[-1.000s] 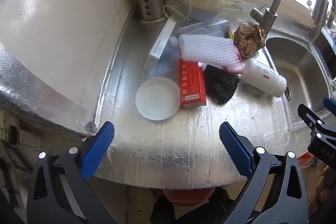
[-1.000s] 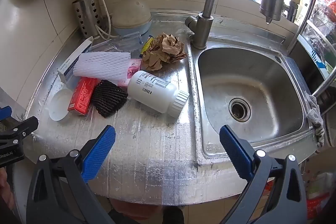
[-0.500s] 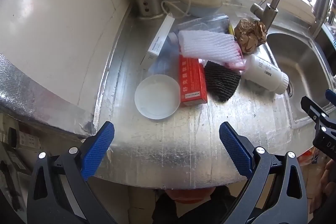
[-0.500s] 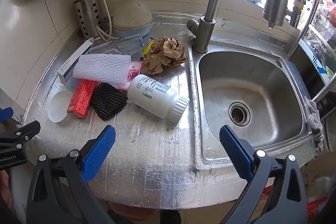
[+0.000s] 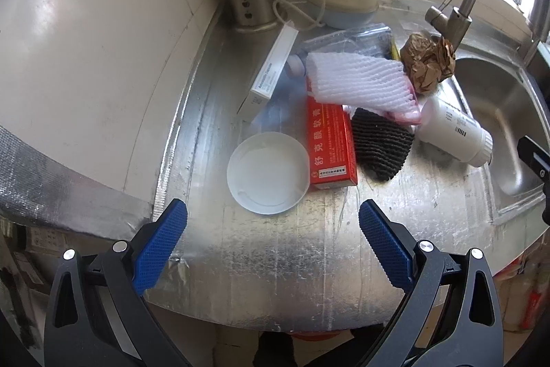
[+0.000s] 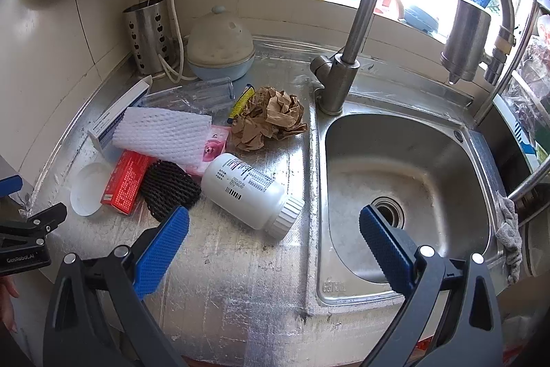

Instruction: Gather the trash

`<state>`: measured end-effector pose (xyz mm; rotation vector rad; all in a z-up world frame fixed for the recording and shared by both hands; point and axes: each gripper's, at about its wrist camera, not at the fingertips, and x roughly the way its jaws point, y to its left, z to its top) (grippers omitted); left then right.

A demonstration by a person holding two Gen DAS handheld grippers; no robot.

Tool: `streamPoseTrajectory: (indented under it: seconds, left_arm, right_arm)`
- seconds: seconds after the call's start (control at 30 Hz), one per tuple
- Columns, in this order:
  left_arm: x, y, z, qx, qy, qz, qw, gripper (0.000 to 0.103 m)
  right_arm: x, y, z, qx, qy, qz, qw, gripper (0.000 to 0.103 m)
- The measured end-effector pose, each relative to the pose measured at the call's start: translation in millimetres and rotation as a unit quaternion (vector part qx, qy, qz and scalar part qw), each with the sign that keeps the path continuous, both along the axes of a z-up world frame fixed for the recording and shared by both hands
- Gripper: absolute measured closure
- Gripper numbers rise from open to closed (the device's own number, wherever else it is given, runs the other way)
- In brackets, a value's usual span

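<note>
Closer to counter than 1 s ago, both views: trash larger in frame, nothing displaced. Left gripper [image 5: 273, 224] spread wide, empty, hovering short of lid [image 5: 267, 172]. Right gripper [image 6: 274, 231] likewise spread, empty, just short of bottle's [image 6: 245, 190] capped end.

Trash clustered on foil-lined counter [image 5: 268, 270] left of sink [image 6: 405, 167]: lid touching red box [image 5: 330, 145]; black net [image 5: 381, 143] beside it; white foam net [image 5: 361, 81] lying across box top; paper wad [image 6: 270, 117] near tap base; long white box [image 5: 273, 71] toward wall.

Step judged: first pick, not yet made. Advice: bottle first, jaws across barrel, not cap. Lid flat, so pinch at rim.

Legible: "GenRobot.AI" on left gripper body; "Amoxicillin Capsules" probable on white box; Chinese characters on red box; barcode on bottle.
</note>
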<state>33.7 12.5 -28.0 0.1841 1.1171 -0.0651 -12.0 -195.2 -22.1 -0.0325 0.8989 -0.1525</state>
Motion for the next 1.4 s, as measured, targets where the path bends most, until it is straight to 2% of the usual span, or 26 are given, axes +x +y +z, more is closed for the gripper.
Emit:
streamPoseTrajectory:
  seconds: [0.1, 0.17, 0.33, 0.43, 0.53, 0.63, 0.8, 1.4]
  left_arm:
    - [3, -3, -5, -0.007, 0.011, 0.009, 0.9999, 0.006]
    - [5, 4, -7, -0.027, 0.013, 0.014, 0.9994, 0.006]
    - [6, 10, -4, -0.042, -0.002, 0.029, 0.9987, 0.006]
    - [6, 9, 1, -0.038, -0.004, 0.031, 0.9988, 0.006]
    - [4, 7, 6, -0.036, 0.0, 0.024, 0.9991, 0.006]
    - [2, 4, 7, -0.026, 0.0, 0.021, 0.9994, 0.006]
    - [5, 2, 10, -0.021, 0.004, 0.018, 0.9996, 0.006]
    - [-5, -1, 14, -0.008, -0.006, 0.016, 0.9998, 0.006]
  right_arm:
    - [3, -2, -2, -0.001, 0.001, 0.002, 1.0, 0.005]
    - [5, -3, 0, -0.003, -0.01, 0.005, 1.0, 0.005]
    - [11, -8, 5, 0.005, -0.016, 0.003, 1.0, 0.005]
    - [13, -10, 8, 0.008, 0.001, -0.021, 1.0, 0.005]
    - [12, -9, 11, 0.033, 0.021, -0.037, 0.999, 0.005]
    - [11, -2, 12, 0.037, 0.031, -0.037, 0.998, 0.005]
    - [9, 10, 12, 0.035, 0.036, -0.036, 0.998, 0.005]
    - [2, 9, 16, 0.034, 0.041, -0.03, 0.998, 0.005]
